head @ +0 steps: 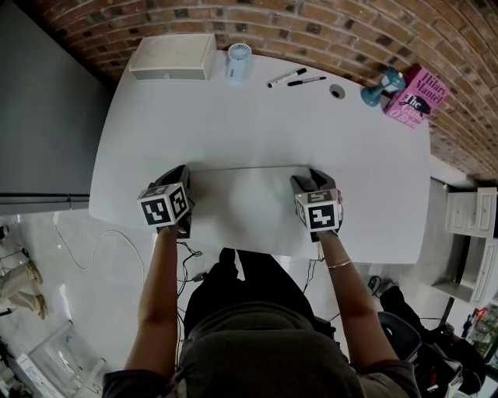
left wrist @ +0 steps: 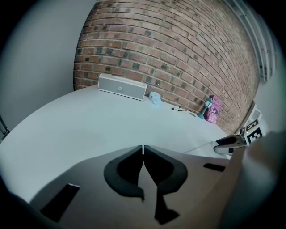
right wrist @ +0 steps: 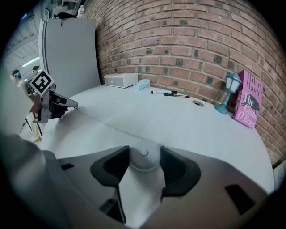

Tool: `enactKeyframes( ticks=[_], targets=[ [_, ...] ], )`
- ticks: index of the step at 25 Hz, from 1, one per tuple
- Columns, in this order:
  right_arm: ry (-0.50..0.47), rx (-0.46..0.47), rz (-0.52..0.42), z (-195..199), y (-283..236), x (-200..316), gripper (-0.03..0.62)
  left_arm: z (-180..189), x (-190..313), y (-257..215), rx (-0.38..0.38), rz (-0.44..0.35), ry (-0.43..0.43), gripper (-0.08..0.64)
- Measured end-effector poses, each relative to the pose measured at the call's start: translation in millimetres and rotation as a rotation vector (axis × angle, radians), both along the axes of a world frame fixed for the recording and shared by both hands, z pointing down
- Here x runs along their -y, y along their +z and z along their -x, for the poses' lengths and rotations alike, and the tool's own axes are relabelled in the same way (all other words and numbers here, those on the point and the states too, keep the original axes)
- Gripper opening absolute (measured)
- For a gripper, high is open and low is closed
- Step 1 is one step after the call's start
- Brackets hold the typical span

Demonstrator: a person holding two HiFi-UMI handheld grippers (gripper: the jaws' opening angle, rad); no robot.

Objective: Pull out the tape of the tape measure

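The right hand-held gripper (right wrist: 144,152) clamps the small round white plastic tape-measure case (right wrist: 144,160) by its rim, near the surface's front edge. The left hand-held gripper (left wrist: 143,150), jaws pressed together, seems to pinch the end of the thin white tape (right wrist: 117,131) stretched between them. The case looks light, hard and slippery. The tape looks limp and probably spring-loaded, so it needs a firm hold at its tip. Beyond, the white rounded surface (head: 257,124) carries a white oblong box (head: 173,57), two markers (head: 296,78) and a pink book (head: 420,95) below the red brick wall (head: 311,23).
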State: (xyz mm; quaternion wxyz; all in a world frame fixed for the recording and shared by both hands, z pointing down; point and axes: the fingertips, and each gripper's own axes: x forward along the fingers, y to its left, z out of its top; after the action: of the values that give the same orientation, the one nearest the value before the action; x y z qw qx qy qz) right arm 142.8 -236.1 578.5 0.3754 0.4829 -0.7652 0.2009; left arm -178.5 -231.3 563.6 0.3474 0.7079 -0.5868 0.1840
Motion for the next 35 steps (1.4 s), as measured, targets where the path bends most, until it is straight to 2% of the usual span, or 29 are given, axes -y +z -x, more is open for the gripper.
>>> enactKeyframes(
  ticks=[17,29,35],
  targets=[
    [0.011,0.047,0.016,-1,0,0,0.225,3,0,4,0.017,0.031,-0.021,0.028],
    [0.041,0.062,-0.03,-4,-9,0,0.235,16,-5,-2,-0.004,-0.003,-0.078,0.035],
    [0.075,0.089,-0.074,-1,-24,-5,0.222,20,-8,-14,0.011,-0.041,-0.074,0.04]
  ],
)
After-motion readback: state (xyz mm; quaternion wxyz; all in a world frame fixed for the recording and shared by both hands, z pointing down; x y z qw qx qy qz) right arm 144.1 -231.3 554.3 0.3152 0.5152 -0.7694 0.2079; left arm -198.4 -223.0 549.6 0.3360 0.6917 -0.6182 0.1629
